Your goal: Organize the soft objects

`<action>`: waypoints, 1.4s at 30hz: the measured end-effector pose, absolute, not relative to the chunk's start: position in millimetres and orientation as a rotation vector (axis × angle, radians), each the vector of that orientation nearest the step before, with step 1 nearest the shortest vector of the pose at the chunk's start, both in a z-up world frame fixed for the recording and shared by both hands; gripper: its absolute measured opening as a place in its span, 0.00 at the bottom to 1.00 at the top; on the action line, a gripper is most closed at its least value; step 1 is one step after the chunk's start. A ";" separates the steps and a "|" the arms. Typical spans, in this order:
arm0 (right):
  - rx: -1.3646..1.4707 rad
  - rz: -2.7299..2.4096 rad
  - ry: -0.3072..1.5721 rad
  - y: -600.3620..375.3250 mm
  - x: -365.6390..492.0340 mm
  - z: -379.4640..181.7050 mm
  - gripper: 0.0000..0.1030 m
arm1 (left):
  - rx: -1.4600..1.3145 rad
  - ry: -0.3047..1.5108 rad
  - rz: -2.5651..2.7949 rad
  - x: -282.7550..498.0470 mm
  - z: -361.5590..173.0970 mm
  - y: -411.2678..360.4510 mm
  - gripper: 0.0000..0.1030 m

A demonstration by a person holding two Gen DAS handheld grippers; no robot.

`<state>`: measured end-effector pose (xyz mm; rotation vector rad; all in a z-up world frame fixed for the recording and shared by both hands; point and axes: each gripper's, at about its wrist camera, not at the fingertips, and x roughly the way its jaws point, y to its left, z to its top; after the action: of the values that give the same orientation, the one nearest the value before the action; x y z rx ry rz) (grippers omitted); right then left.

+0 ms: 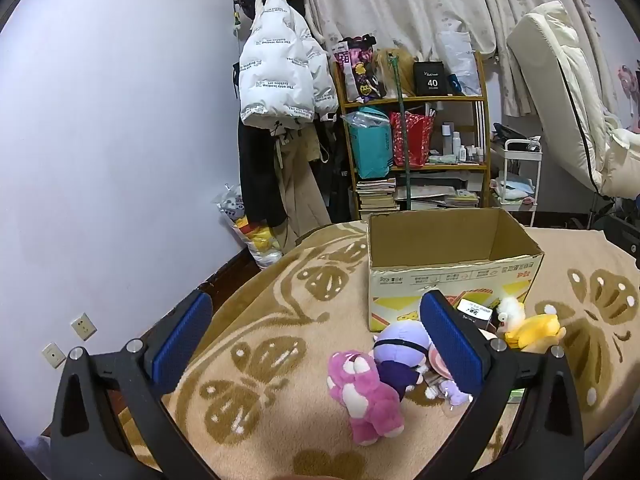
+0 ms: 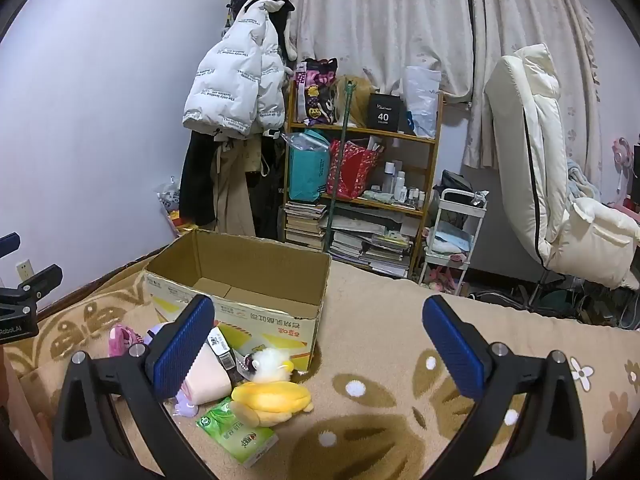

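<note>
I hold a claw in each hand above a bed covered by a tan blanket (image 1: 280, 320) with brown butterfly patterns. My left claw (image 1: 316, 344) has its blue pads spread wide with nothing between them. My right claw (image 2: 320, 348) is just as wide and just as empty.

The landmark is an open cardboard box (image 1: 452, 276) standing upright on the blanket, its opening facing up, and what shows of its inside looks empty. The soft toys lie in a loose cluster on the blanket just in front of the box, none of them inside it.

Nearest my left claw is a pink plush bear (image 1: 368, 396). It lies on its side, its long axis running from its head, which is toward the box, to its feet, which point back toward me. Touching it, closer to the box, is a purple plush doll (image 1: 400, 352). At the box's front corner on my right side lies a yellow plush duck (image 2: 272, 392) with a white fluffy head; its body stretches roughly parallel to the box front. A green tissue pack (image 2: 236, 436) lies against the duck, on the side away from the box.

I judge the sorting has not begun: this is the approach before a first pick. The next move calls for lowering one claw over a toy, across its narrow width, then closing gently.
</note>
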<state>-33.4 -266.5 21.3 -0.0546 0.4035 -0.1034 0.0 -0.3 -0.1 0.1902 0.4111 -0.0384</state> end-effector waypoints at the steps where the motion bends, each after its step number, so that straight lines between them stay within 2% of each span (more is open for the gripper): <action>1: -0.055 -0.104 0.403 -266.5 -33.5 21.2 1.00 | 0.193 0.414 -0.036 0.1 -0.3 -0.7 0.99; 42: -0.058 -0.100 0.404 -264.7 -34.9 25.3 1.00 | 0.194 0.436 -0.034 4.8 -7.1 -2.1 0.99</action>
<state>-34.9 -264.7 25.3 -0.0579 0.4044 -0.0998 4.8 -2.1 -7.1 0.1936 0.4361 -0.0343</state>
